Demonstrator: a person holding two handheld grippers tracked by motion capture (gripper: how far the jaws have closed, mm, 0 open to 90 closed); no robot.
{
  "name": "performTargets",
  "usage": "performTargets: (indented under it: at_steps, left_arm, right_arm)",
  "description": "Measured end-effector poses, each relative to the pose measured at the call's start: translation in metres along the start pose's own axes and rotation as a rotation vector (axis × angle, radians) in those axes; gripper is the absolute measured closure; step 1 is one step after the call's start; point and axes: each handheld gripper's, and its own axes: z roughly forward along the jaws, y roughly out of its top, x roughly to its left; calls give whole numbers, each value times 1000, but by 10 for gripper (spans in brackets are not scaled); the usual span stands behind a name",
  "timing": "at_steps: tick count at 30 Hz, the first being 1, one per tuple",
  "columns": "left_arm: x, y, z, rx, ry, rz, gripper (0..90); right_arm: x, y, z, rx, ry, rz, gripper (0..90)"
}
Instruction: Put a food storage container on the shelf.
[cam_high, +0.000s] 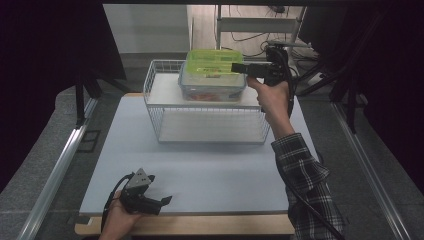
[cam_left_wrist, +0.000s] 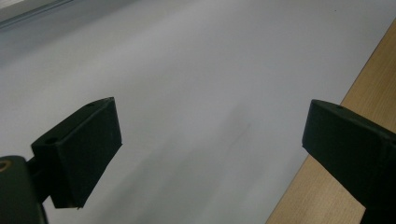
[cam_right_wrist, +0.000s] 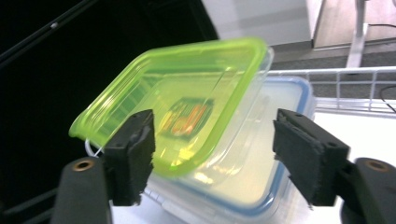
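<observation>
Green-lidded container (cam_high: 212, 62): sat askew on the blue-rimmed container (cam_high: 212, 87), on the upper shelf of the wire rack (cam_high: 200, 107).
Handling: probably light, stiff, slick plastic; a lid edge offered the best hold.
Writing: red-and-green lid label (cam_right_wrist: 187, 117), unreadable.
Right gripper (cam_right_wrist: 212, 154): jaws spread, pinching nothing.
Left gripper (cam_high: 150, 197): spread, idle over the white mat (cam_high: 210, 175).

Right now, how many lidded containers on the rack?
2. The green-lidded container sits stacked on the blue-rimmed container, both on the wire rack's top shelf. Others could hide behind them.
</observation>
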Motion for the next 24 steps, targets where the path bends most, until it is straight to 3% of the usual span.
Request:
performTargets:
  at_steps: [10,17,24]
  left_arm:
    - [2,0,0,-12,-13,-16,41]
    - [2,-1,1,-12,-18,-22,40]
    - [2,-1,1,-9,-19,-21,38]
  right_arm:
    - [4,-16,-12,11,5,-119,152]
    - [1,-27,-14,29,29,-133,124]
    - [-2,-39,-13,44,22,-169,103]
